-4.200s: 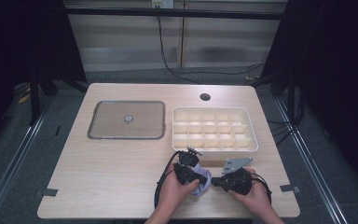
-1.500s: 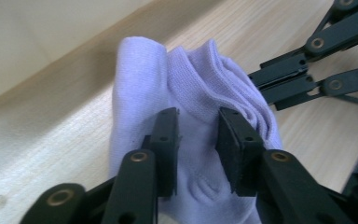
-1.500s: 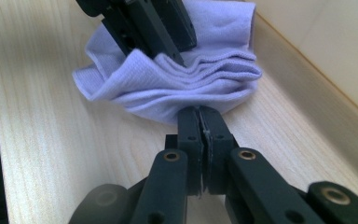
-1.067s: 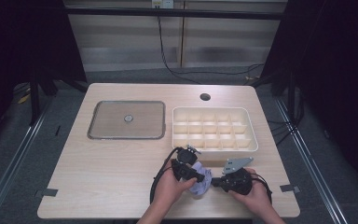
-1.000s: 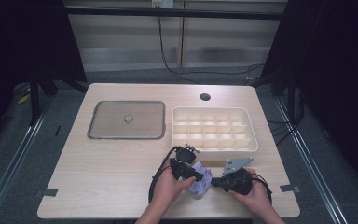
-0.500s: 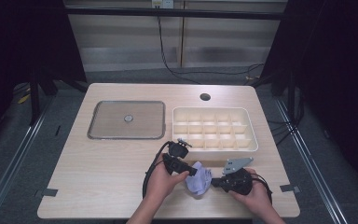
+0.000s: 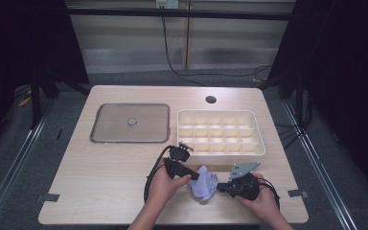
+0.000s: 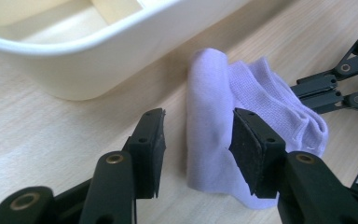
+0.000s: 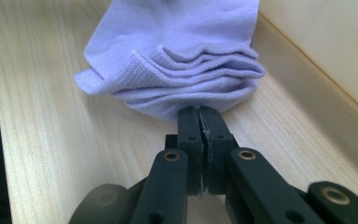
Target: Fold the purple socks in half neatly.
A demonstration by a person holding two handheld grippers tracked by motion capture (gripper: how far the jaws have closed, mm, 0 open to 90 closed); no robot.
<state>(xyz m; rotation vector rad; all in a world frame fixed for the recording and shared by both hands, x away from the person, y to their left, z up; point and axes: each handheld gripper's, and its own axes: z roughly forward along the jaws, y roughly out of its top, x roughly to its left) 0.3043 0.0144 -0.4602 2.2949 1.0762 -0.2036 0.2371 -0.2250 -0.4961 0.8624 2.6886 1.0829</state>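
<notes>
A folded lavender sock (image 7: 203, 184) lies on the wooden table just in front of the cream compartment box (image 7: 220, 152). My left gripper (image 7: 195, 175) is open at the sock's left side. In the left gripper view the gripper (image 8: 198, 135) has its jaws spread on either side of the sock's rolled fold (image 8: 209, 116), a little above it. My right gripper (image 7: 219, 188) is shut at the sock's right edge. In the right gripper view its closed tips (image 9: 199, 112) pinch the lower hem of the sock (image 9: 177, 46).
The box wall (image 8: 98, 46) stands close behind the sock, and it runs along the right of the right gripper view (image 9: 335, 56). A grey-rimmed flat tray (image 7: 96, 139) lies at the table's back left. A round hole (image 7: 211, 99) is near the far edge.
My left gripper has drawn back from over the sock, up and to the left toward the box, leaving the sock more exposed. The right gripper has stayed in place.
</notes>
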